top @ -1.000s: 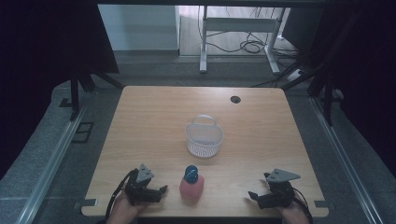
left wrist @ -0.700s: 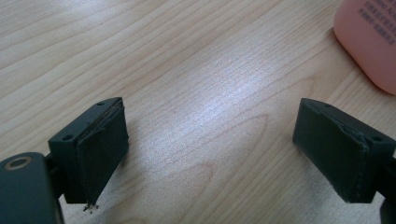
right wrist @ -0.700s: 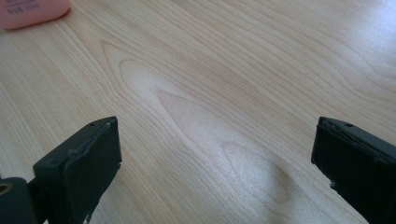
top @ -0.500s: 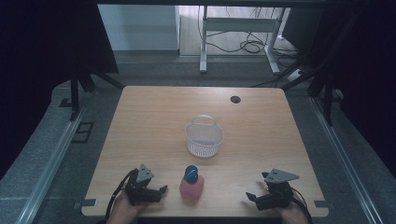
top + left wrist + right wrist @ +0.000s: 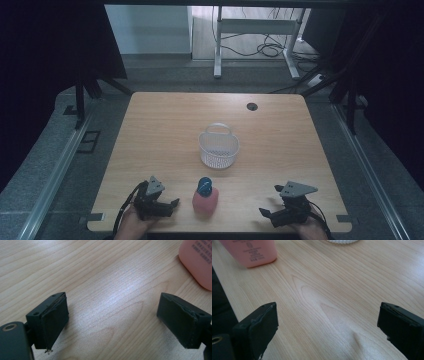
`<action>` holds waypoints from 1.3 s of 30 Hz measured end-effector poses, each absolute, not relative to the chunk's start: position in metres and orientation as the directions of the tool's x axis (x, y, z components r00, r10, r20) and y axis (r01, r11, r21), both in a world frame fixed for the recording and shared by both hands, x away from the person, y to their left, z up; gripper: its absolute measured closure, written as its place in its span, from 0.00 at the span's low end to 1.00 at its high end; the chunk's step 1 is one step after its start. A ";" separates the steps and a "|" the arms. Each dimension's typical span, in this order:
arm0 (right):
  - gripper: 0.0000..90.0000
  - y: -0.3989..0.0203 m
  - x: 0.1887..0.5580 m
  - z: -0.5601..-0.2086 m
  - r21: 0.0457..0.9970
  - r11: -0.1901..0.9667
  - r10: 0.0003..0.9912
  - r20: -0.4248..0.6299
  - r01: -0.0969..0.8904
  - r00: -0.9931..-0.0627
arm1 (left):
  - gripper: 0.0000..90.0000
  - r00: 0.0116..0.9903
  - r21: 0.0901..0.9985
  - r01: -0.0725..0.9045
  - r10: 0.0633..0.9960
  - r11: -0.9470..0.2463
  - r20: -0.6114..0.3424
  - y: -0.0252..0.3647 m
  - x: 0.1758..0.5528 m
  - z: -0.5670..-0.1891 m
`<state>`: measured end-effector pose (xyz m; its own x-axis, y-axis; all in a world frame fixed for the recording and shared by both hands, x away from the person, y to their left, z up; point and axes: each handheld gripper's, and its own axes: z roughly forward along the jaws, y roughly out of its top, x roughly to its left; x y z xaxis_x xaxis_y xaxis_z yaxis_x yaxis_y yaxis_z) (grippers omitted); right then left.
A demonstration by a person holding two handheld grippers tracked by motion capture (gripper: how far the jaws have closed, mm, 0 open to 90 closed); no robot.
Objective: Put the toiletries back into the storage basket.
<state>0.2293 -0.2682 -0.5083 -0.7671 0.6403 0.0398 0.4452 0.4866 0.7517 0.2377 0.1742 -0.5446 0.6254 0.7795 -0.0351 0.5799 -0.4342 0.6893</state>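
Observation:
A pink bottle (image 5: 205,200) with a blue cap stands upright near the table's front edge, between the two grippers. Its pink body also shows at the top right of the left gripper view as the bottle (image 5: 198,262) and at the top left of the right gripper view as the bottle (image 5: 252,251). My left gripper (image 5: 169,206) rests on the table just left of the bottle, jaws wide apart over bare wood. My right gripper (image 5: 266,214) sits at the front right, open and holding nothing. A white mesh basket (image 5: 219,147) with a handle stands at mid-table.
The wooden table (image 5: 165,130) has a dark cable hole (image 5: 251,106) at its back right. The basket's lower rim (image 5: 342,241) peeks in at the top of the right gripper view. Beyond the table are a white desk frame and cables on the floor.
The right gripper has shifted very slightly; the left gripper, bottle and basket stay where they were.

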 end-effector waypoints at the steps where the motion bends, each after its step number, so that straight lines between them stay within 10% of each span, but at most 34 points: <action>1: 0.04 -0.267 0.229 -0.507 0.755 0.486 0.636 0.039 0.440 -0.770 | 0.11 0.626 0.689 0.580 0.779 -0.434 -0.036 0.174 0.238 -0.545; 39: 0.07 -0.243 0.226 -0.489 0.784 0.459 0.580 0.091 0.417 -0.809 | 0.11 0.626 0.689 0.580 0.779 -0.435 -0.035 0.174 0.238 -0.545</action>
<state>0.2263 -0.2428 -0.4892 -0.8094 0.5802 0.0907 0.4169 0.4591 0.7845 0.2377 0.1743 -0.5446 0.6261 0.7790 -0.0353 0.5799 -0.4348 0.6889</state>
